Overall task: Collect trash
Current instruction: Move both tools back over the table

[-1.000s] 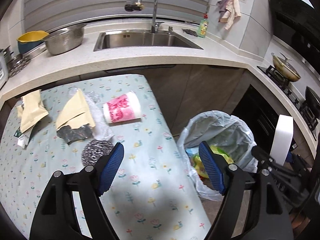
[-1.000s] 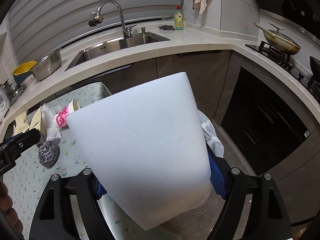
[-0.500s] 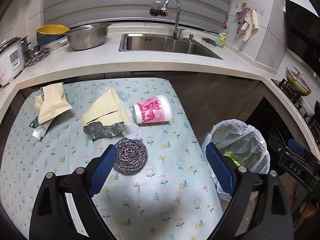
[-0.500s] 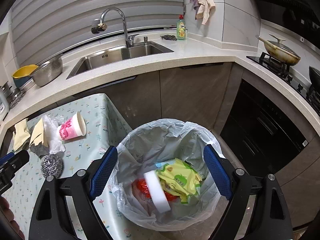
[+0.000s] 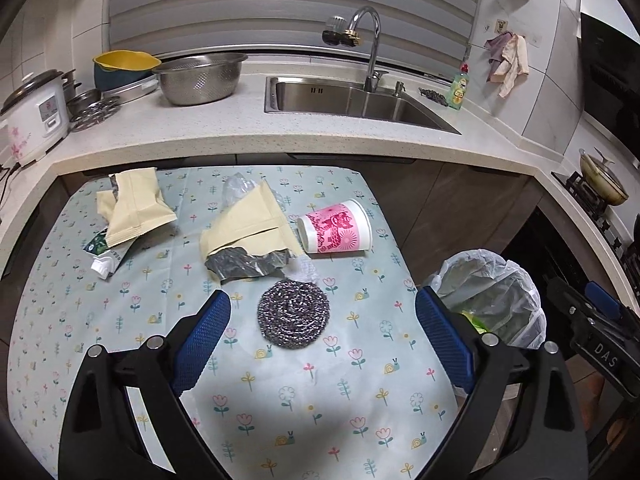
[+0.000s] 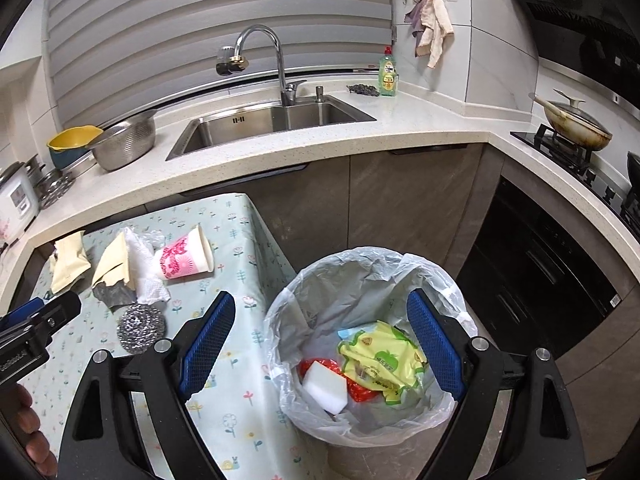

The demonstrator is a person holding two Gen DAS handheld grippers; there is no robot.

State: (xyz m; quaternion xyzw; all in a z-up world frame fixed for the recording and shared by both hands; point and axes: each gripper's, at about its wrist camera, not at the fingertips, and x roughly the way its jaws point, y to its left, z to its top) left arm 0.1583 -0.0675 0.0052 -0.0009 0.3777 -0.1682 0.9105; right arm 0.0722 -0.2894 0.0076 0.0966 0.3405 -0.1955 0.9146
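The scrubber (image 5: 293, 314) lies right between the left gripper's (image 5: 322, 334) wide-open fingers — the nearer one; right gripper (image 6: 321, 346) — open, empty, over the bin (image 6: 362, 276).

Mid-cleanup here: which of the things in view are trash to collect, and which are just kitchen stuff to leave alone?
Job:
scourer
pink cup
torn pouch
left pouch
clear plastic
bin, already holding a white sponge

Leave:
colander
rice cooker
soap bottle
pan
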